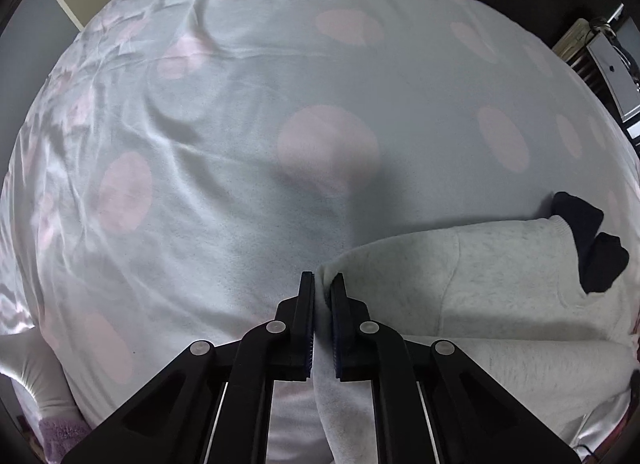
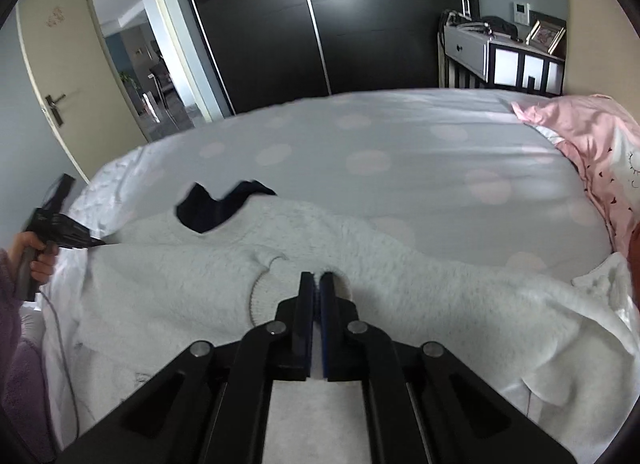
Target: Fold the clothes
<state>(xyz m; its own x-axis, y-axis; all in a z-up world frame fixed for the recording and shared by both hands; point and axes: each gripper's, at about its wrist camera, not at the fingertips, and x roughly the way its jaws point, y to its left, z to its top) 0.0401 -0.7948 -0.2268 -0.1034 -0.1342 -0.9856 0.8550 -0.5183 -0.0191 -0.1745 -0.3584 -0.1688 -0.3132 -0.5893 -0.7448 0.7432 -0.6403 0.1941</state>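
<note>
Fleecy pale-grey sweater (image 2: 360, 264) lies spread across the near edge of the bed (image 2: 400, 131), which wears a grey cover w/ big pale-pink dots. Left tool (image 1: 322, 284) points down at the bed; its pads are pinched on a fold of the sweater's edge, fabric running down btwn the two fingers toward the camera. Right tool (image 2: 317, 282) is clamped too, jaws nearly touching, w/ a bit of the sweater's fuzzy cloth caught at the tips, just right of a ribbed cuff (image 2: 262, 284). Dark navy sock (image 2: 216, 207) sits on the sweater's far left part in the right wrist view; in the left wrist view the same sock (image 1: 592, 240) is at the right, by the ribbed end of a sleeve. Pink garment (image 2: 592, 159) is bunched at the bed's right edge, well apart from the sweater. At far left of the right wrist view a hand (image 2: 34, 256) grips the other tool's handle. Behind the bed: dark sliding wardrobe (image 2: 320, 23), open door (image 2: 52, 83) on the left.
</note>
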